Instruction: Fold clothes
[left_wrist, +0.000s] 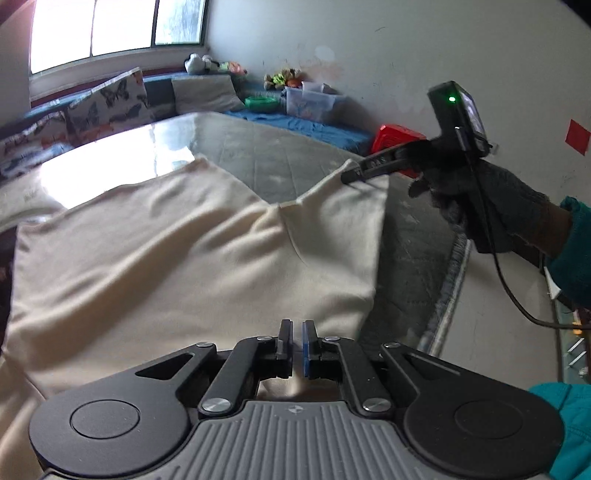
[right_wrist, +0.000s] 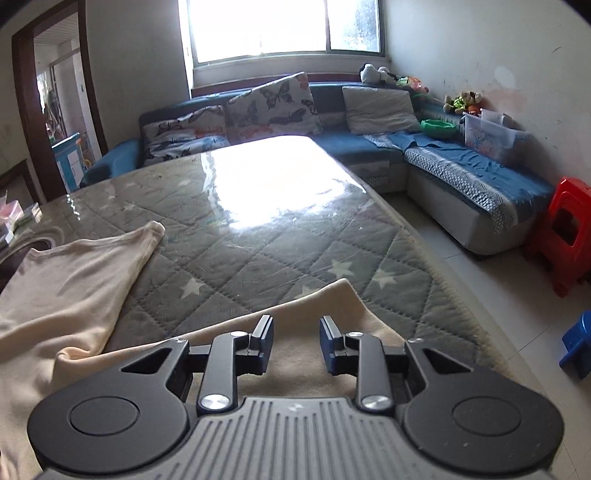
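Note:
A cream garment (left_wrist: 166, 258) lies spread on the grey quilted table (left_wrist: 280, 158). In the left wrist view my left gripper (left_wrist: 297, 326) sits at the garment's near edge. Its jaws are shut with only a sliver between the pads, and thin cloth appears pinched there. A gloved hand (left_wrist: 491, 206) holds my right gripper (left_wrist: 349, 176) at the garment's raised far right corner. In the right wrist view my right gripper (right_wrist: 295, 325) is open over that corner of the cream garment (right_wrist: 314, 306), and its pads are clear of the cloth. The rest of the garment stretches away to the left.
The table (right_wrist: 258, 251) has a glossy clear cover and a curved right edge. Beyond it runs a blue corner sofa (right_wrist: 461, 166) with cushions and a plastic box (right_wrist: 487, 136). A red stool (right_wrist: 565, 240) and a blue stool (right_wrist: 578, 347) stand on the floor at the right.

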